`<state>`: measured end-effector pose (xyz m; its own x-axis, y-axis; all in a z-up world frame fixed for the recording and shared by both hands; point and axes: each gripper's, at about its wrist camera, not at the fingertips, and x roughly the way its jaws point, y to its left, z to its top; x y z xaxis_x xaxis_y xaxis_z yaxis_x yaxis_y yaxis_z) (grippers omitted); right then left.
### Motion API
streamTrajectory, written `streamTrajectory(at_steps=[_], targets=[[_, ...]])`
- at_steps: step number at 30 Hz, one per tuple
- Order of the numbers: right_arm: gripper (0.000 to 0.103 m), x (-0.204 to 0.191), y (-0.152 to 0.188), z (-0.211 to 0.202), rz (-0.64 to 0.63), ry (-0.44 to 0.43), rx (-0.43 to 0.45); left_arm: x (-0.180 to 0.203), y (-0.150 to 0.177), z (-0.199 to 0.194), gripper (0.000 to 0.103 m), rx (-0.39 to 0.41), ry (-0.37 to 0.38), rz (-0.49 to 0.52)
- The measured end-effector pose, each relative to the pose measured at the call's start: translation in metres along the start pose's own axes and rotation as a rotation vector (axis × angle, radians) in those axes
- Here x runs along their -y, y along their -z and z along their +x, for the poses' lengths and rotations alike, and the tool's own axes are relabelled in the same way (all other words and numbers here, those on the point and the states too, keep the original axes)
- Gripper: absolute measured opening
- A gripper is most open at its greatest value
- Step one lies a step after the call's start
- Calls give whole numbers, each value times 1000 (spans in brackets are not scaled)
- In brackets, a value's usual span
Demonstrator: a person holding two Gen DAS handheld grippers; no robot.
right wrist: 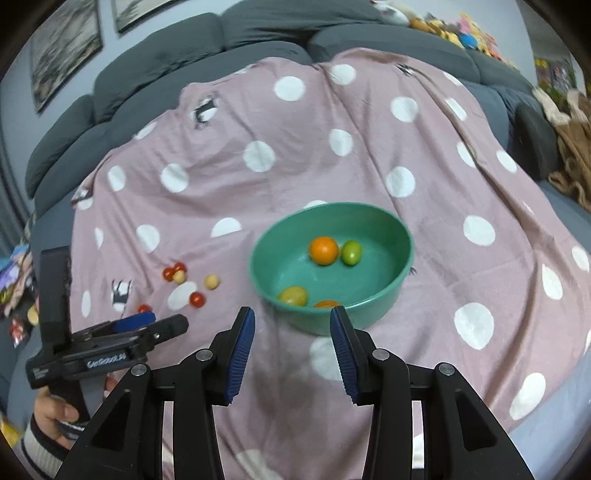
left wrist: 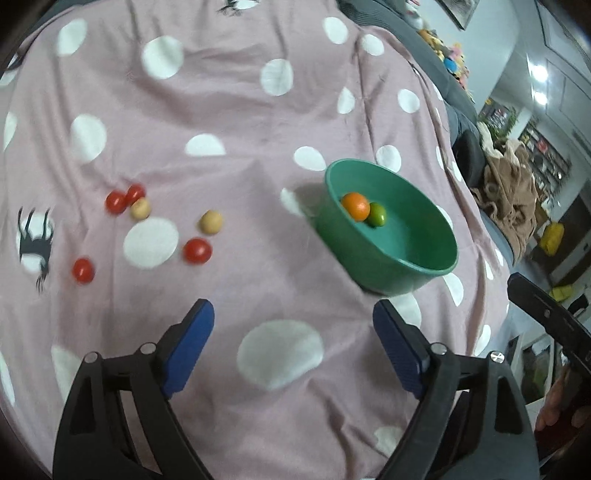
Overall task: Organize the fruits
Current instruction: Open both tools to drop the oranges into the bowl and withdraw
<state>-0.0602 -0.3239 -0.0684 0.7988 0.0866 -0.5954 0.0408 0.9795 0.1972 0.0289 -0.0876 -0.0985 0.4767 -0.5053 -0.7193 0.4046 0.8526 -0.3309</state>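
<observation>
A green bowl (left wrist: 391,273) stands on the pink dotted cloth (left wrist: 229,110), right of centre. It holds an orange (left wrist: 355,206) and a green fruit (left wrist: 377,214). The right wrist view of the bowl (right wrist: 369,288) also shows a yellow fruit (right wrist: 293,295) and a second orange one (right wrist: 327,304) half hidden by the near rim. Several red tomatoes (left wrist: 197,250) and two beige fruits (left wrist: 211,221) lie loose on the cloth to the left. My left gripper (left wrist: 293,332) is open and empty, nearer than the fruit. My right gripper (right wrist: 291,332) is open and empty just before the bowl.
The cloth covers a grey sofa (right wrist: 166,74) whose cushions rise at the back. A brown blanket (left wrist: 513,199) and plush toys (right wrist: 461,29) lie to the right. Framed pictures (right wrist: 62,48) hang on the wall. A person's hand (right wrist: 55,410) holds the left gripper's handle.
</observation>
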Motion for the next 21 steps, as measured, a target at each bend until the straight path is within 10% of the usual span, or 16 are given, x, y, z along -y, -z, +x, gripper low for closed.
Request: streamTrajectory(at_steps=[14, 21], targets=[[50, -74, 23, -24, -142, -92, -25, -24, 37, -63, 100, 91, 30, -39], [50, -94, 36, -5, -183, -179, -91, -60, 49, -99, 101, 162, -74, -114]])
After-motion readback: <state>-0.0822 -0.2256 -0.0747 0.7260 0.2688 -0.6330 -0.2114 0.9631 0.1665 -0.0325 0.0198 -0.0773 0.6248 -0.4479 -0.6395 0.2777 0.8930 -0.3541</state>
